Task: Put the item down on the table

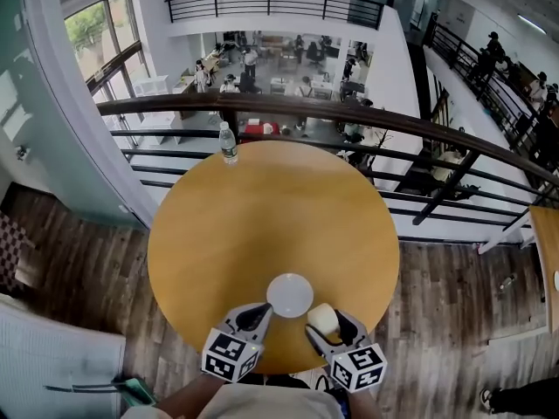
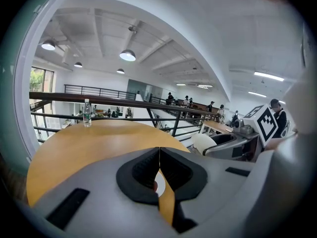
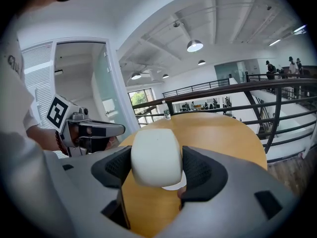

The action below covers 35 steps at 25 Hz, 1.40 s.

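My right gripper (image 1: 320, 322) is shut on a cream-white cup (image 3: 155, 156), held just above the round wooden table (image 1: 262, 225) near its front edge. The cup (image 1: 323, 319) sits right of a white saucer (image 1: 290, 295) lying on the table. In the right gripper view the saucer (image 3: 173, 185) peeks out beneath the cup. My left gripper (image 1: 262, 314) hovers left of the saucer, jaws pressed together with nothing between them. In the left gripper view its jaws (image 2: 159, 168) meet over a sliver of saucer (image 2: 157, 185), and the right gripper (image 2: 233, 140) shows at the right.
A clear water bottle (image 1: 228, 144) stands at the table's far edge, also seen as the bottle (image 2: 87, 113) and the bottle (image 3: 166, 110). A dark railing (image 1: 349, 112) runs behind the table over a lower floor. Another table edge (image 1: 546, 251) lies at the right.
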Available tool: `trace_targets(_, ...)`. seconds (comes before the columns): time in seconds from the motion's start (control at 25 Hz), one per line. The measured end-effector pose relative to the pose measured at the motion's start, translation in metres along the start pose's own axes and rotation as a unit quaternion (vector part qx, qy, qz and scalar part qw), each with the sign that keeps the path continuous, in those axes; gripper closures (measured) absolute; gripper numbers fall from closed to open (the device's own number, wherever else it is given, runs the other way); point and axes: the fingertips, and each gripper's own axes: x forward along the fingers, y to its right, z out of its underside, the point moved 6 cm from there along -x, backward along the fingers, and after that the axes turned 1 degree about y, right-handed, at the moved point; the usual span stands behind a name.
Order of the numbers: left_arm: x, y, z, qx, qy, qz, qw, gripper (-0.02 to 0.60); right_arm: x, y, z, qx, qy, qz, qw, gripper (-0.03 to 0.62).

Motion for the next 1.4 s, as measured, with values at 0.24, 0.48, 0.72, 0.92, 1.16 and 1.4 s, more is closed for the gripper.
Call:
trace_targets(0.24,0.010,-0.014,0.004,-0.001,-0.003,0.006,1.0000,0.558,0.018,0.003,0.001,-0.002,-0.012,0.004,1.000,0.275)
trace_targets(0.48,0.020,-0.030,0.011,0.005,-0.015,0.011,0.9998,0.558,0.038,0.007,-0.003,-0.013,-0.024,0.007,1.000,0.275)
trace_targets(0.72,0.030,-0.041,0.018,-0.005,-0.020,0.010,0.9997,0.558,0.052,0.010,0.002,-0.016,-0.039,0.005,0.999,0.275)
trace_targets(0.92,0.037,-0.052,0.024,-0.010,-0.022,0.008,0.9997,0.558,0.067,0.010,0.007,-0.017,-0.051,0.002,0.999,0.275)
trace_targets(1.16,0.043,-0.062,0.034,-0.013,-0.030,0.003,0.9994,0.558,0.083,0.013,0.015,-0.017,-0.062,-0.002,0.998,0.275)
trace_targets(1.4,0.049,-0.072,0.040,-0.021,-0.039,0.001,0.9990,0.558,0.099,0.017,0.016,-0.021,-0.071,-0.005,0.997,0.275)
